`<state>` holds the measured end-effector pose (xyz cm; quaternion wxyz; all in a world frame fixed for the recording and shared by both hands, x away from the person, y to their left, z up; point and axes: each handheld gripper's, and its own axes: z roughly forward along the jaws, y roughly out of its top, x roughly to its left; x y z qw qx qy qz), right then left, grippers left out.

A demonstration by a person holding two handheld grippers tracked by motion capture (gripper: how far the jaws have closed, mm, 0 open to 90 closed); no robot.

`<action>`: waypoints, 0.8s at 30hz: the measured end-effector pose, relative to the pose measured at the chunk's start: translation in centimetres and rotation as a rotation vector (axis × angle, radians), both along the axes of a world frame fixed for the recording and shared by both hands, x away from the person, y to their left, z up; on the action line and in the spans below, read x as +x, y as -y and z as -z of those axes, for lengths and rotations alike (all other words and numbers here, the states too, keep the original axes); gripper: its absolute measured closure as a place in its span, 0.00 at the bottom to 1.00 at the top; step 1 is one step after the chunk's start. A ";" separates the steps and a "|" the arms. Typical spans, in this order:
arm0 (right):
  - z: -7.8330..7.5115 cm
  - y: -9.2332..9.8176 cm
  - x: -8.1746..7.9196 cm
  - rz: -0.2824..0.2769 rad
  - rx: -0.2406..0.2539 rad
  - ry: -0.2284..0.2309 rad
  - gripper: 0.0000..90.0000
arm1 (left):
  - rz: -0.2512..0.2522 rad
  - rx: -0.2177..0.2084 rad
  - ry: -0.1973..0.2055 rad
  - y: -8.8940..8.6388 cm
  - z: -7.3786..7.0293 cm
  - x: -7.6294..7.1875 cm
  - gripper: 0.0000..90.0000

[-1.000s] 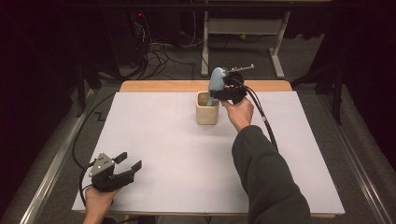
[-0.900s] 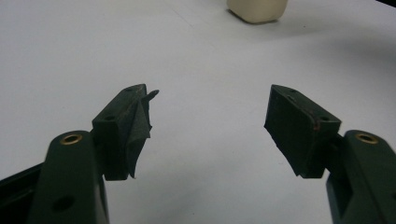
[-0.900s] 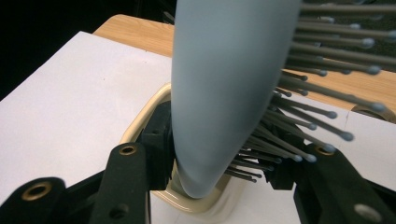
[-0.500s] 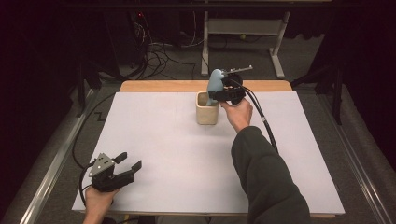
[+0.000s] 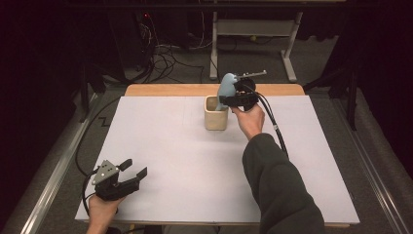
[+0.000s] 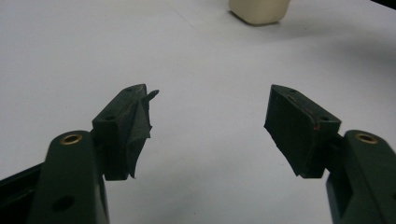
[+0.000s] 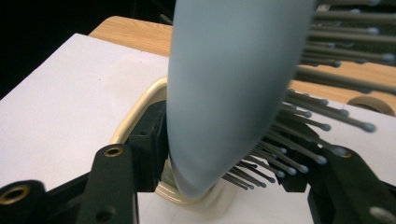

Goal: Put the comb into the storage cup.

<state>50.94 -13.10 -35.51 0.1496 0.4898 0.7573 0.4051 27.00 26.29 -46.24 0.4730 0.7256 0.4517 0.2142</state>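
Observation:
A blue-grey hairbrush [image 5: 226,86] stands nearly upright over a cream cup [image 5: 215,117] at the back middle of the white table. My right gripper [image 5: 235,97] is shut on the hairbrush [image 7: 229,84]: one jaw presses its smooth back, the other sits among the bristles. The brush's narrow lower end hangs at the mouth of the cup [image 7: 135,116]; whether it touches is hidden. My left gripper [image 5: 134,168] rests near the front left corner, open, with nothing between its jaws. In its own view the left gripper [image 6: 208,121] faces bare table, with the cup [image 6: 259,10] far ahead.
The white table sheet [image 5: 165,146] ends in a wooden strip [image 5: 165,89] at the back. Cables and a metal table frame [image 5: 253,29] lie on the dark floor beyond. A roll of tape [image 7: 373,103] sits past the cup.

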 end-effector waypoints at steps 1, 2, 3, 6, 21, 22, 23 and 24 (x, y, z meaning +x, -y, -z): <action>0.1 0.2 0.0 0.004 -0.003 -0.005 0.50 | -0.001 0.000 0.001 0.0 0.0 0.0 0.35; 0.1 0.3 0.0 0.007 -0.006 -0.007 0.49 | -0.001 -0.001 0.001 0.0 0.0 0.0 0.35; 0.1 0.4 0.0 0.004 -0.010 -0.009 0.48 | -0.002 -0.001 0.000 0.0 0.0 0.0 0.35; 0.0 0.7 -0.1 -0.006 -0.029 -0.004 0.46 | -0.002 0.002 -0.002 0.0 0.0 0.0 0.35; -0.6 2.0 -1.5 -0.013 -0.062 0.103 0.36 | 0.002 0.000 -0.005 0.0 0.0 0.1 0.35; -0.6 2.1 -1.6 -0.014 -0.064 0.110 0.35 | 0.002 0.000 -0.005 0.0 0.0 0.1 0.35; -0.6 2.2 -1.7 -0.015 -0.060 0.113 0.35 | 0.003 -0.002 -0.007 0.1 0.0 0.1 0.35; -0.6 2.3 -1.8 -0.016 -0.055 0.117 0.35 | 0.006 -0.001 -0.007 0.1 0.0 0.0 0.35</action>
